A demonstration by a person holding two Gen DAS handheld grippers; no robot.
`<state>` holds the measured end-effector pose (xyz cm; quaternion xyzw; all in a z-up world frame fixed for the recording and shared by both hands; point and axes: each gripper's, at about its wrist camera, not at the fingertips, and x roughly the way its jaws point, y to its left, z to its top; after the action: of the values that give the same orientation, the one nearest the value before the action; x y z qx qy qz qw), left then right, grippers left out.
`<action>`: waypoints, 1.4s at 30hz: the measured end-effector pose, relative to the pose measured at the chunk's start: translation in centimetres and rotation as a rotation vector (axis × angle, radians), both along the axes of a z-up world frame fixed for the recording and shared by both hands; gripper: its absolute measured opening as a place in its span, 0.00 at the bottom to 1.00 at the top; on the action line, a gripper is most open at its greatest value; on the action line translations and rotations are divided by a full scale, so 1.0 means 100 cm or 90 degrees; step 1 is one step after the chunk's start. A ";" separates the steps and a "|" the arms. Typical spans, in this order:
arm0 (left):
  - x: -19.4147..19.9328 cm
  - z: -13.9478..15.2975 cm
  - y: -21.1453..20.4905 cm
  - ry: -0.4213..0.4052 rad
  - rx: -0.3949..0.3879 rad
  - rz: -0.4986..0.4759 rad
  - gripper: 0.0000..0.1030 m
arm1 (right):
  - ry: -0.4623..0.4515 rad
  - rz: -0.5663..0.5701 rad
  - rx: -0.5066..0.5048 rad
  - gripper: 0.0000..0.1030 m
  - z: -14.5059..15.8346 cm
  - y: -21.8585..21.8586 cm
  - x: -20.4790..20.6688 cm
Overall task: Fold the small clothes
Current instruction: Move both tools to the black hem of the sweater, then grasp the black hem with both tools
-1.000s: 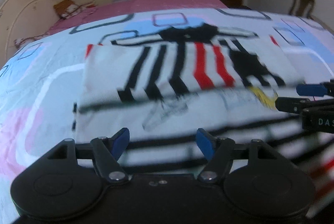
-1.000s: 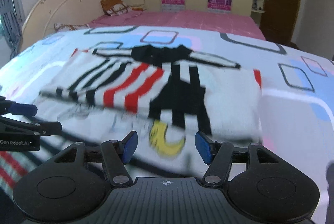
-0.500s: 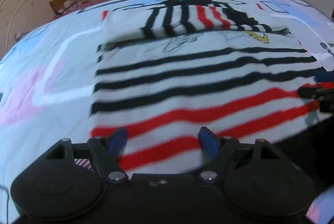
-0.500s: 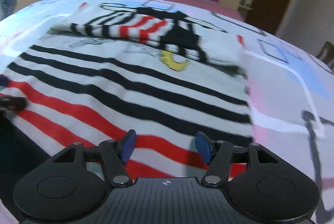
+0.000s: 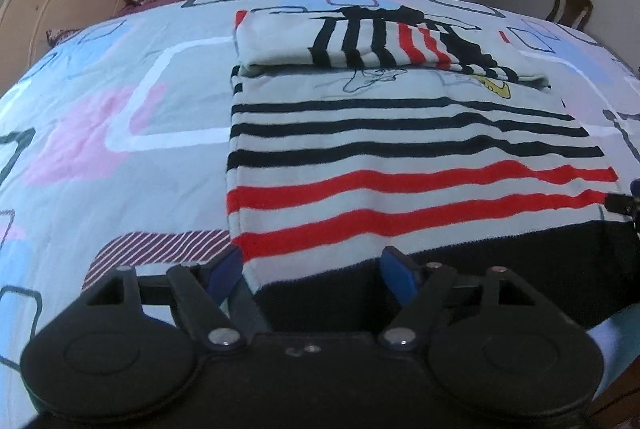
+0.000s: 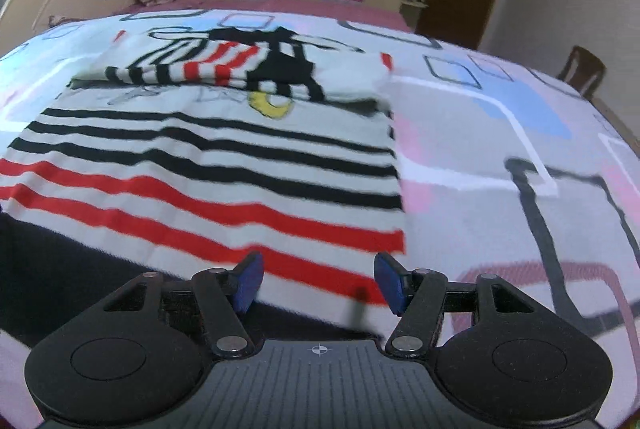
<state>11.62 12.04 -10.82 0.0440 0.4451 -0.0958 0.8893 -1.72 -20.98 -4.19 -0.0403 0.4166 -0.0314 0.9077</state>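
— Left gripper (image 5: 310, 275) and right gripper (image 6: 316, 283): hung spread apart over the near hem, clamping nothing.

— Striped sweater (image 5: 400, 165): lay flat on the patterned bedspread (image 5: 120, 133), far part folded over. Looked soft, light, limp; likely best pinched at both near black-hem corners.

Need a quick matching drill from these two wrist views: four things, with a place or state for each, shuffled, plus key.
Things
1. sweater
2. sleeves
3. chair
4. left gripper

Places or states
A. folded across the chest
B. open, above the black hem's corner
C. flat on the patterned quilt
D. beyond the bed's far right side

Pairs: 1-C, 2-A, 3-D, 4-B
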 end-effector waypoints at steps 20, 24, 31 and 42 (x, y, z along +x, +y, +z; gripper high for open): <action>-0.031 -0.016 0.027 0.066 -0.086 0.016 0.77 | 0.045 -0.104 0.092 0.70 -0.014 -0.034 -0.040; -0.035 -0.016 0.024 0.061 -0.100 -0.003 0.51 | 0.044 -0.101 0.114 0.69 -0.015 -0.031 -0.045; -0.030 -0.016 0.026 0.086 -0.158 -0.018 0.11 | 0.055 -0.093 0.150 0.29 -0.012 -0.029 -0.049; -0.018 0.016 0.028 0.035 -0.215 -0.044 0.08 | 0.038 -0.088 0.227 0.04 0.011 -0.040 -0.045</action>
<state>9.84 14.88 -9.20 -0.0936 0.4451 -0.2014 0.8675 -6.20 -24.95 -3.05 0.1487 0.4441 -0.0184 0.8834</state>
